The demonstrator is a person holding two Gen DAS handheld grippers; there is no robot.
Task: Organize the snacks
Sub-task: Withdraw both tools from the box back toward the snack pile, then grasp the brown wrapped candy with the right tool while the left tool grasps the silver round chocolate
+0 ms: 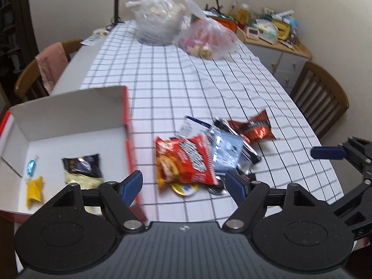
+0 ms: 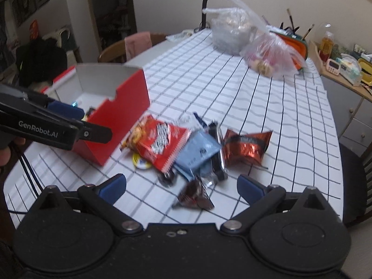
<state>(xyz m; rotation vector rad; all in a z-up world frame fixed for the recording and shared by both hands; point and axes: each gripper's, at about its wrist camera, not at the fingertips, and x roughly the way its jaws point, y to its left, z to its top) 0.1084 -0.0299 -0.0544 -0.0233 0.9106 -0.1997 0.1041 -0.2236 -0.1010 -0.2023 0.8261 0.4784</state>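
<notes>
Red crinkly snack bag [image 1: 184, 160], pkts heaped

**A home dining room**

I'm at a bench [image 1: 186, 74] under a checked cloth, wooden chairs [image 1: 323, 97] at three and nine o'clock, a gooseneck lamp [image 1: 117, 0] at twelve, a cluttered sideboard [image 1: 279, 46] at one, bookshelves [image 2: 111, 11] behind.

Left black two-finger gripper with blue pads [image 1: 184, 184]: jaws stand wide apart, pointing steeply downward, nothing between the pads. Right black two-finger gripper with blue pads [image 2: 181, 187]: jaws likewise spread wide, tilted downward, pads pressing on nothing. In the right wrist view the left gripper enters from the left edge, a bit of the person's hand [image 2: 5, 153] behind it.
</notes>
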